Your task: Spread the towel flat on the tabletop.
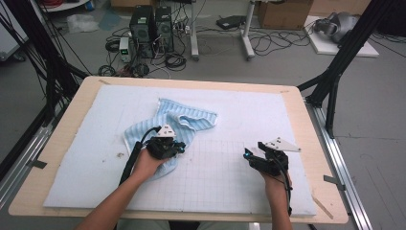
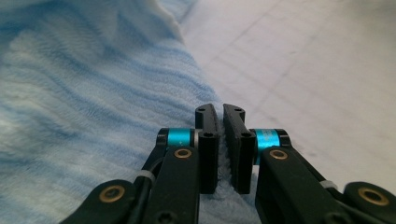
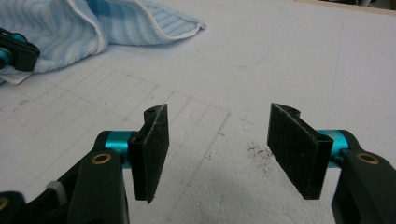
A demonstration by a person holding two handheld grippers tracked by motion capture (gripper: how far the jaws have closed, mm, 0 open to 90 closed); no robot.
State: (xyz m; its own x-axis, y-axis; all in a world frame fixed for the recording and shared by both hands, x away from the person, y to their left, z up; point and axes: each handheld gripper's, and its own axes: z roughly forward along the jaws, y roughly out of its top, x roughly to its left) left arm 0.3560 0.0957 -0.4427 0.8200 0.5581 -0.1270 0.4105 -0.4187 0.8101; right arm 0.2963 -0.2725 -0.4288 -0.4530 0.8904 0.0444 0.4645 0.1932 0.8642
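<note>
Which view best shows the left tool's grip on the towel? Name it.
The left gripper view: the left tool is pinched shut on the blue striped towel's edge. The high view shows the crumpled towel whole, the grip hidden. The right gripper view shows that tool at the towel, far off.

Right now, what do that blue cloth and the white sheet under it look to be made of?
The blue cloth looks like soft terry or ribbed cotton: fuzzy striped pile, limp folds, a white hemmed edge. The white sheet seems to be matte foam board, perhaps polystyrene, with a pebbly grain and a faint drawn grid. The left hand-held gripper pinches the cloth.
</note>
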